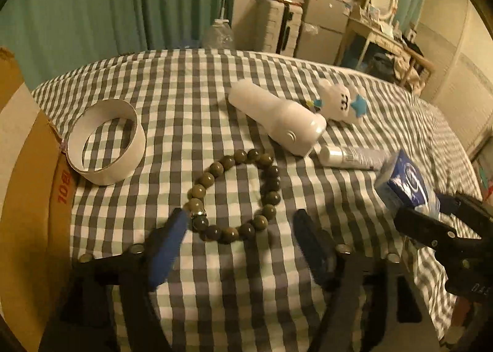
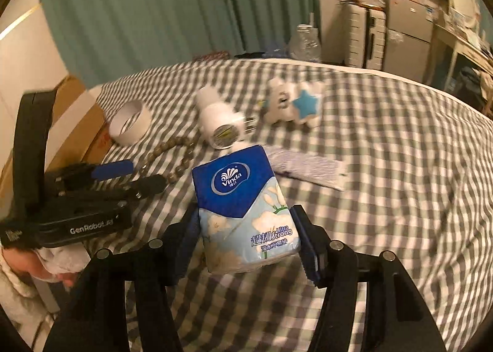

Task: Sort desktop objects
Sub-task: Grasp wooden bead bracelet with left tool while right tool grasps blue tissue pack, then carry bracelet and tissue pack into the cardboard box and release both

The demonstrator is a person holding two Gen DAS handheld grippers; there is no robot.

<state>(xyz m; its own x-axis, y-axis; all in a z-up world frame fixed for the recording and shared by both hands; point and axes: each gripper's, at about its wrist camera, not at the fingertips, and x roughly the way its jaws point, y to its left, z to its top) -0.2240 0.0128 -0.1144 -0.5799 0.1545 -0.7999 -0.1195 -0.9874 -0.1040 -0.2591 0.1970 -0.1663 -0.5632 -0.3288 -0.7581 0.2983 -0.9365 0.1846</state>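
Note:
A bracelet of dark olive beads (image 1: 272, 198) lies on the checked cloth (image 1: 185, 90). My left gripper (image 1: 238, 228) stands open just before it, the left fingertip (image 1: 178, 222) against the beads at its near side and nothing held. A blue and white pack of tissues (image 2: 240, 191) sits between the pads of my right gripper (image 2: 245, 216), which is shut on it and holds it above the cloth. In the left wrist view the pack (image 1: 403, 179) and the right gripper (image 1: 422, 207) show at the right edge.
A white tape ring (image 1: 106, 142) lies at the left beside a cardboard box (image 1: 27, 182). Farther back lie a white cylindrical device (image 1: 277, 117), a white plush toy with blue stars (image 1: 339, 102) and a small tube (image 1: 351, 156). Curtains and furniture stand behind.

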